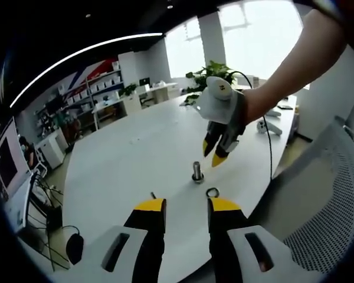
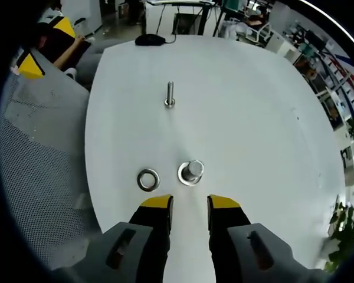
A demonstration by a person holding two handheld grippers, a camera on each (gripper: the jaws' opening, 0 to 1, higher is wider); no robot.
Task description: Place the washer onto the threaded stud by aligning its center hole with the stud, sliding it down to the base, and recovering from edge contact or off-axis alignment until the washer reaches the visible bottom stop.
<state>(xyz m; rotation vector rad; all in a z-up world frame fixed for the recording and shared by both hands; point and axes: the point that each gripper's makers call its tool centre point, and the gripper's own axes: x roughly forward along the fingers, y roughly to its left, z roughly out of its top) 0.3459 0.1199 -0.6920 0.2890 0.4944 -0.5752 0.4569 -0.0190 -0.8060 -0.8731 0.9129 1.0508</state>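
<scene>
Right tool (image 2: 189,203): jaws apart, empty, hovering above the desk (image 2: 253,118), lower centre of the right gripper view.
Left tool (image 1: 187,206): jaws apart, holding nothing.
Washer (image 2: 148,180): flat on the desk, just beside the stud, not yet picked up.
Stud (image 2: 192,171): upright on its base, top free, judged ready.
Obstructions: a loose bolt (image 2: 169,94) stands well apart, upper centre; mesh chair (image 2: 41,177) at left.

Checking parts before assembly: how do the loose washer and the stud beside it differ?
The flat silver metal washer lies on the white table, an open ring; the silver threaded stud stands upright, solid, on a wider round base. Both are shiny metal, apart.
</scene>
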